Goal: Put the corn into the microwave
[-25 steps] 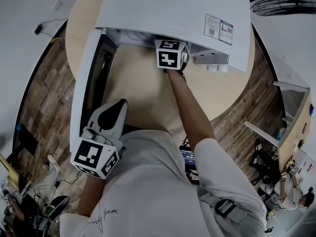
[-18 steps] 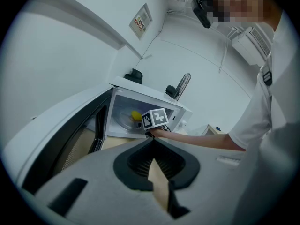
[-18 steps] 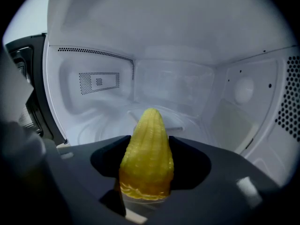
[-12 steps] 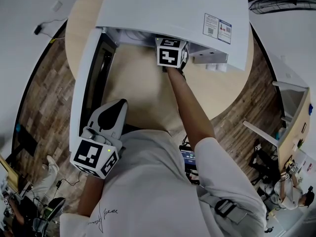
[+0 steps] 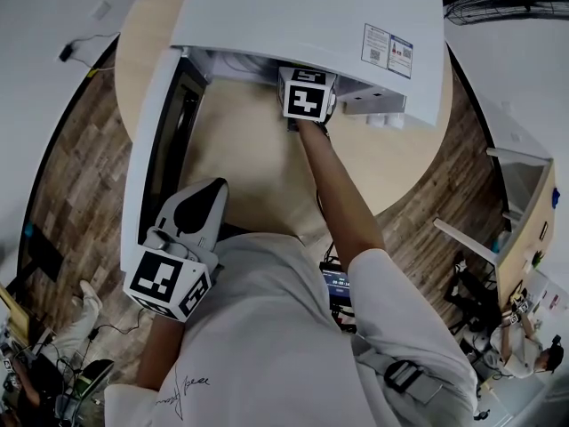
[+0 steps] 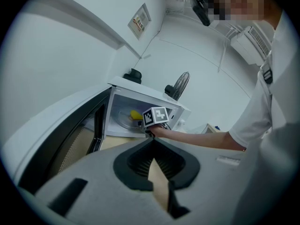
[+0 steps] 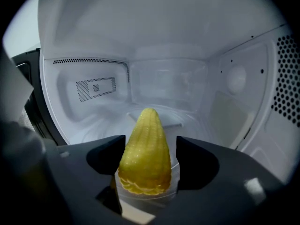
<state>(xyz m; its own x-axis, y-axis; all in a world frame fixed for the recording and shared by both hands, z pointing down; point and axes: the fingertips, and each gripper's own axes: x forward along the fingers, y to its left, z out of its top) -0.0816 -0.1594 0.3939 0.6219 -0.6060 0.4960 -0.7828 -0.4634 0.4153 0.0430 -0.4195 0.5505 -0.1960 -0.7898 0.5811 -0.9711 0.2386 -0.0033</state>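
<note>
One corn, inside the microwave, between my right gripper jaws; these have just been opening, now wide, not pinching it; step: release; next, I judge, withdraw straight without nudging it; right arm outstretched; left gripper closed, empty, beside the door.

Corn inside microwave, microwave on table, door swung left

Bright, even room light fills the head view. Both gripper views bend at the edges, corners black; the microwave cavity glows softly, foreground blurred.
</note>
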